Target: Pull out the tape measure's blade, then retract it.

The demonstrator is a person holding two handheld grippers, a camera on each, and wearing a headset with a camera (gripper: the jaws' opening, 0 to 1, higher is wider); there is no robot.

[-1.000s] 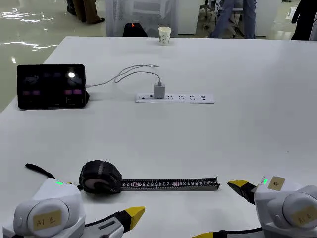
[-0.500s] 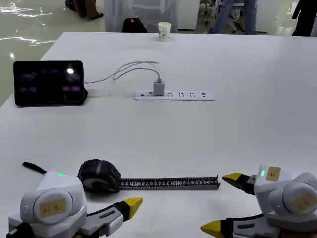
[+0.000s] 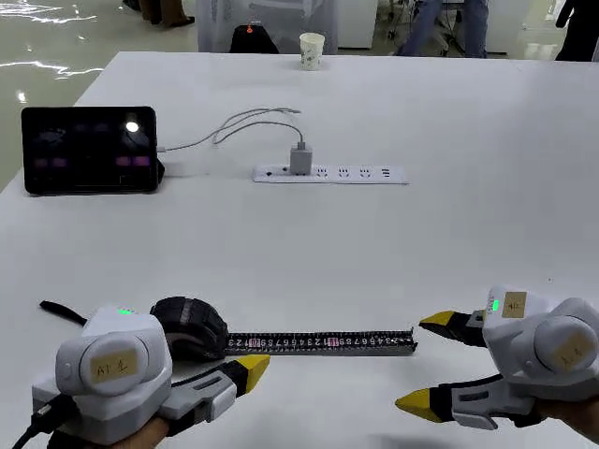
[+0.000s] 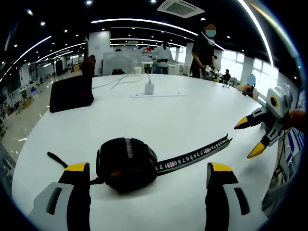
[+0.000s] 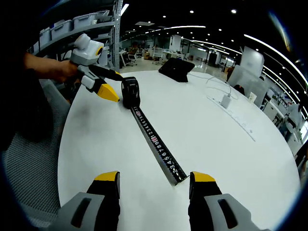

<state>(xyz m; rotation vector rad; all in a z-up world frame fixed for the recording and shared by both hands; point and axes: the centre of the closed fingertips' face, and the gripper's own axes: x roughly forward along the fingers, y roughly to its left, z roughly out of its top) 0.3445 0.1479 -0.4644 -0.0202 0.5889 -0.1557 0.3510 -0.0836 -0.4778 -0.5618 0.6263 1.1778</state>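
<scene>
Moved in closer on the tape from both ends since a second ago. Left gripper [image 4: 148, 168]: jaws wide apart, flanking the black round tape-measure case [image 3: 192, 325], nothing clamped. Right gripper [image 3: 423, 363]: jaws apart as well, either side of the tip of the black numbered blade [image 3: 323, 342]. Blade pulled out, lying flat on the white counter [image 3: 374, 253].

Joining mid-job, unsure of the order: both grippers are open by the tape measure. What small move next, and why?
Probably shut the left gripper on the black round tape measure case: it lies untouched between that gripper's open fingers. The right gripper is open at the tip of the extended black blade, so steadying the case first seems sensible.
</scene>
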